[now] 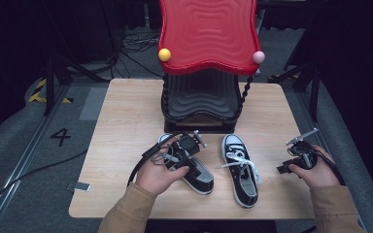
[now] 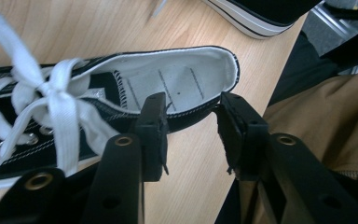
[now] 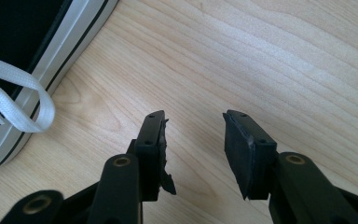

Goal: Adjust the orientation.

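Note:
Two black canvas sneakers with white laces and soles lie on the wooden table (image 1: 126, 121). My left gripper (image 1: 189, 145) hovers over the left sneaker (image 1: 201, 177). In the left gripper view its jaws (image 2: 191, 116) straddle the heel end of that sneaker's collar (image 2: 177, 84); the left pad is at the outer wall and the right pad stands clear of the heel. The right sneaker (image 1: 240, 170) lies alongside, its sole (image 2: 261, 14) at the top edge. My right gripper (image 1: 291, 158) is held to its right, open (image 3: 193, 126) over bare wood, beside its sole (image 3: 51, 60) and a lace loop (image 3: 18, 107).
A rack with a red wavy top shelf (image 1: 209, 34) and a black lower shelf (image 1: 201, 97) stands at the table's far middle, with a yellow ball (image 1: 164, 54) and a pink ball (image 1: 258, 57) on its corners. A tan sleeve (image 2: 326, 121) hangs past the near edge.

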Motion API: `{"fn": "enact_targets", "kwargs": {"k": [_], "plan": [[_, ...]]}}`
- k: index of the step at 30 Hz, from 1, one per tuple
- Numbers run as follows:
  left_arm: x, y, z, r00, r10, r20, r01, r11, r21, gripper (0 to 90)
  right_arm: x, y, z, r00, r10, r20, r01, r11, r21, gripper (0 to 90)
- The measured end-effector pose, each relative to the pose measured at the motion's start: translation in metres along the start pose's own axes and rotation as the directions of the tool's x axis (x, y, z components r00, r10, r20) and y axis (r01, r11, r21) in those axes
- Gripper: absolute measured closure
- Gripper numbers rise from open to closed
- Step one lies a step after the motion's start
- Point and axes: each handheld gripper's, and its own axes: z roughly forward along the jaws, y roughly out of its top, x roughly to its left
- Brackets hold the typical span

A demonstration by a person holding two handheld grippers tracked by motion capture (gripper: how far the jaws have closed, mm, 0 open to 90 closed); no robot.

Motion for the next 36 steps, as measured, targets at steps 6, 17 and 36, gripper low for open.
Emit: {"fn": "enact_targets", "kwargs": {"k": [6,17,36], "plan": [[-0.009,0.011,0.018,0.9986,0.033,0.042,-0.035,0.9989,0.032,65.0,0.002,0.001,0.002,1.0000,-0.009,0.000,0.009,1.000,0.004,58.5],[-0.018,0.022,0.044,0.9978,0.055,0.036,-0.059,0.9916,0.116,65.6,0.006,0.004,0.008,0.9996,-0.027,-0.001,0.027,0.999,0.019,57.7],[-0.018,0.007,0.027,0.9971,0.065,0.041,-0.070,0.9879,0.139,82.0,0.007,0.008,0.010,0.9990,-0.046,0.003,0.046,0.999,0.019,56.2]]}}
